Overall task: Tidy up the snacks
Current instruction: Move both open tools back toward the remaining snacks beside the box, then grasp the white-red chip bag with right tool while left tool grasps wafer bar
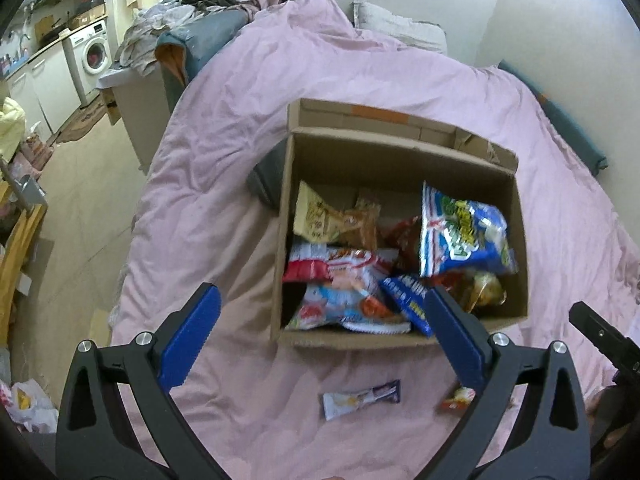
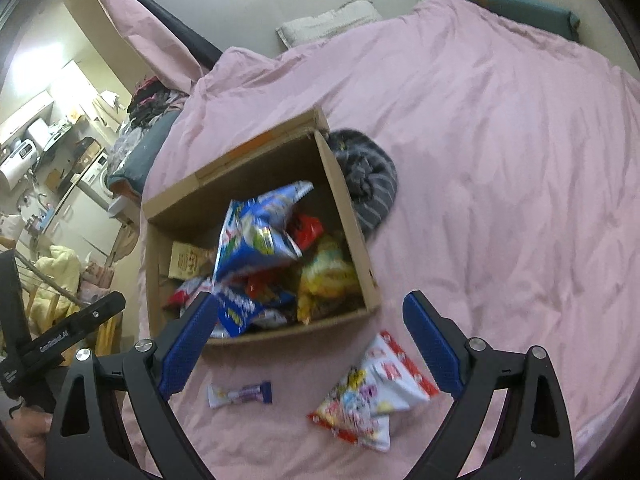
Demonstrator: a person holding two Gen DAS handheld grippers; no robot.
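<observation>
An open cardboard box (image 1: 400, 160) (image 2: 348, 216) stands on the pink bedspread, filled with several snack packs. A tall blue-and-white bag (image 1: 460, 232) (image 2: 260, 232) leans on top of the pile. In front of the box lie a small white-and-purple bar (image 1: 360, 400) (image 2: 240, 394) and a white-and-red snack bag (image 2: 376, 392), seen partly as a red corner (image 1: 456, 400) in the left wrist view. My left gripper (image 1: 320, 312) hangs open above the box's near edge, holding nothing. My right gripper (image 2: 310, 316) is open too, over the near right corner and the loose packs.
A dark striped bundle (image 2: 368, 176) (image 1: 268, 180) lies against the box's side. The pink bedspread (image 1: 280, 80) (image 2: 500, 140) spreads wide behind and to the right. A pillow (image 1: 400, 28) rests at the wall. Left of the bed are floor, a washing machine (image 1: 94, 56) and clutter.
</observation>
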